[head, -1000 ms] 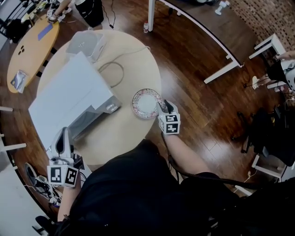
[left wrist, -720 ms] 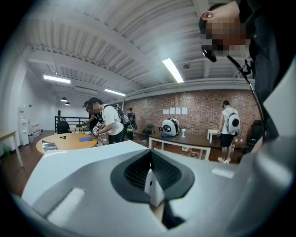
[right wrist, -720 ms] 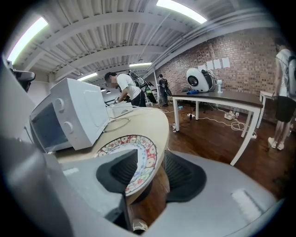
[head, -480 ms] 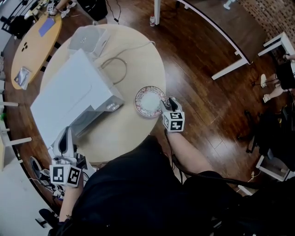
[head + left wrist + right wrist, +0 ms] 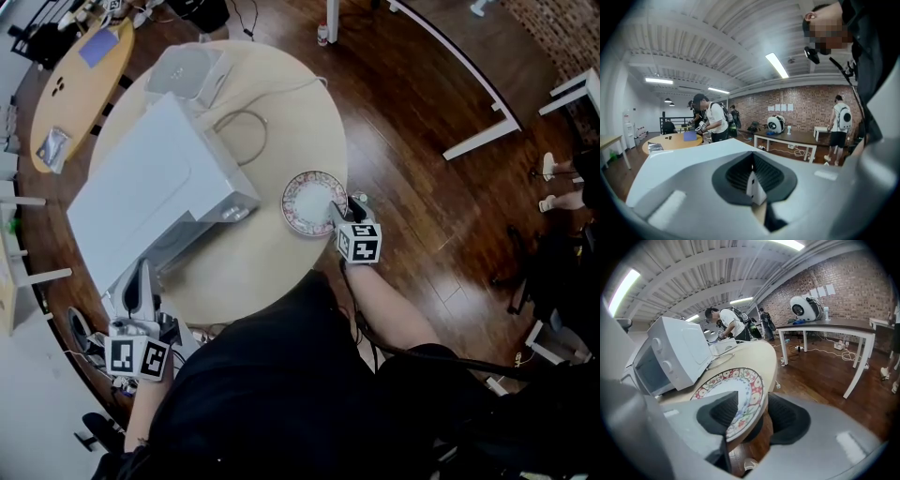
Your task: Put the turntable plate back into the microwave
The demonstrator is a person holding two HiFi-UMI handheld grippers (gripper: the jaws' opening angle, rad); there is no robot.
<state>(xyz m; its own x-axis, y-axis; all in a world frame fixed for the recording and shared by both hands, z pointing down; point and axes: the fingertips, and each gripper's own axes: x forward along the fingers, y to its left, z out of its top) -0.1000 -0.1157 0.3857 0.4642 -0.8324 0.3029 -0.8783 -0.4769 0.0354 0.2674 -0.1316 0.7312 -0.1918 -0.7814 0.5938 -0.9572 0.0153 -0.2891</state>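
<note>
Both claws are occupied. My left claw [image 5: 141, 281] is pinched narrow on a white edge that I take for the microwave door [image 5: 755, 186]. My right claw [image 5: 752, 420] has just been opening and stands wide, with the turntable plate [image 5: 740, 387] rim loose between its jaws at the bench [image 5: 253, 272] right edge. I judge this the pickup. Next I would close on the rim, lift, and carry it towards the microwave [image 5: 155, 197]. Only the right gripper view shows one jaw above the plate and one below the bench edge. Only the head view shows both claws together.

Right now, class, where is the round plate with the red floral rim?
In the head view, the plate lies on the round beige table near its right edge, just right of the white microwave.
</note>
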